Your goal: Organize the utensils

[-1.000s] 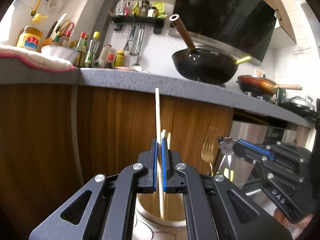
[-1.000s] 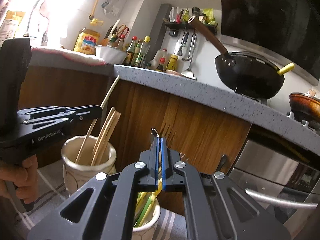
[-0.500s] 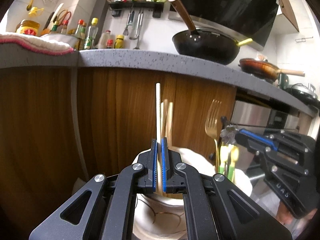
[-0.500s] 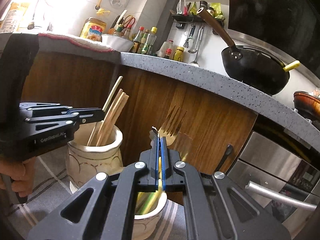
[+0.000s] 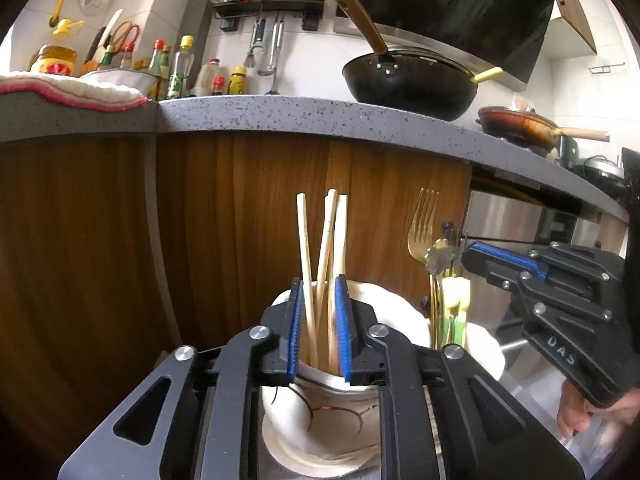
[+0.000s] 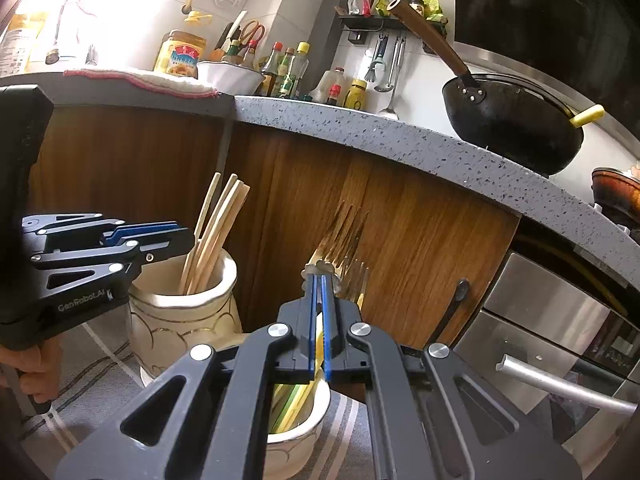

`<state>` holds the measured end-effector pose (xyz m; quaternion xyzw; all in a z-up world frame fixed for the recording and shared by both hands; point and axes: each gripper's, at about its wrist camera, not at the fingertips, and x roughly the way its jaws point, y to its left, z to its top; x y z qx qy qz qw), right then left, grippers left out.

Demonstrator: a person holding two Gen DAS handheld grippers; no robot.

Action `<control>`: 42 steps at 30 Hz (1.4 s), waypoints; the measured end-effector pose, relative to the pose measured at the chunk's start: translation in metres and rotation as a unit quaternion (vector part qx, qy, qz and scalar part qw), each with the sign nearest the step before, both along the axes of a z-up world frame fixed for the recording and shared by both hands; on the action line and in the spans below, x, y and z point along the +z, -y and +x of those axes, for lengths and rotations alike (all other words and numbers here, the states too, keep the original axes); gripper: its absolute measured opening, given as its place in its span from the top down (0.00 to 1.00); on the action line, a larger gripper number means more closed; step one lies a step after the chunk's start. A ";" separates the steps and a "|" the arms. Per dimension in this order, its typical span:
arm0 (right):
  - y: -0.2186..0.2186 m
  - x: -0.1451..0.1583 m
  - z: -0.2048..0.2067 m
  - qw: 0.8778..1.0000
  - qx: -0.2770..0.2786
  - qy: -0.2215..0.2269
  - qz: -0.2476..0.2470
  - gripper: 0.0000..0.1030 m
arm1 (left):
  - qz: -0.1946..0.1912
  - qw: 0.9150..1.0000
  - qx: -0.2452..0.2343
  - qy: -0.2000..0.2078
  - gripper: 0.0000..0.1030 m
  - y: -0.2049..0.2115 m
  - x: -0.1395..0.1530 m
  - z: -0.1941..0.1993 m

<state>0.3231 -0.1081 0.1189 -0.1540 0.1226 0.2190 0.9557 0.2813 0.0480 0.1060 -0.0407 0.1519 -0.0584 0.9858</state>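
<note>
The left claw, low at centre frame, has just been opening; its jaws stand apart around chopsticks in the pale jar. The right claw is clamped on a utensil handle over its cup.

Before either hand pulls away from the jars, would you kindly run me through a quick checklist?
1. Left tongs released: ok, they have just been opening, with the chopsticks loose between the pads.
2. Chopsticks seated in the cream jar: ok.
3. Right tongs released: not ok, shut on the yellow-handled utensil.
4. That utensil over the second jar: ok.
5. Its tip touching the bottom: cannot tell.
</note>
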 end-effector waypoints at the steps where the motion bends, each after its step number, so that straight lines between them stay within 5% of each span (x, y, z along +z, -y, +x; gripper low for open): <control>1: 0.003 0.002 -0.002 1.000 -0.001 0.000 0.009 0.90 | -0.001 1.000 0.000 0.002 0.72 -0.001 0.001 -0.003; 5: 0.014 0.008 -0.012 0.999 0.005 0.001 0.034 0.55 | -0.004 1.000 -0.002 0.010 0.52 -0.003 0.004 -0.015; 9: 0.017 0.009 -0.023 0.999 0.005 0.000 0.033 0.51 | -0.006 1.000 0.000 0.025 0.29 -0.007 0.007 -0.033; 13: 0.024 0.006 -0.034 0.999 0.003 0.000 0.047 0.36 | -0.010 0.999 0.008 0.037 0.15 -0.013 0.008 -0.050; 16: 0.034 0.002 -0.043 0.997 0.006 -0.009 0.077 0.16 | -0.012 0.999 0.012 0.041 0.08 -0.016 0.007 -0.063; 20: 0.043 -0.004 -0.053 0.994 0.007 -0.019 0.106 0.06 | -0.003 0.999 0.027 0.045 0.05 -0.016 0.003 -0.079; 31: 0.063 -0.036 -0.078 0.985 0.014 -0.060 0.159 0.06 | 0.020 0.998 0.053 0.028 0.05 -0.014 -0.024 -0.106; 42: 0.062 -0.059 -0.101 0.988 0.012 -0.050 0.143 0.06 | 0.012 0.999 0.049 0.013 0.05 -0.007 -0.046 -0.114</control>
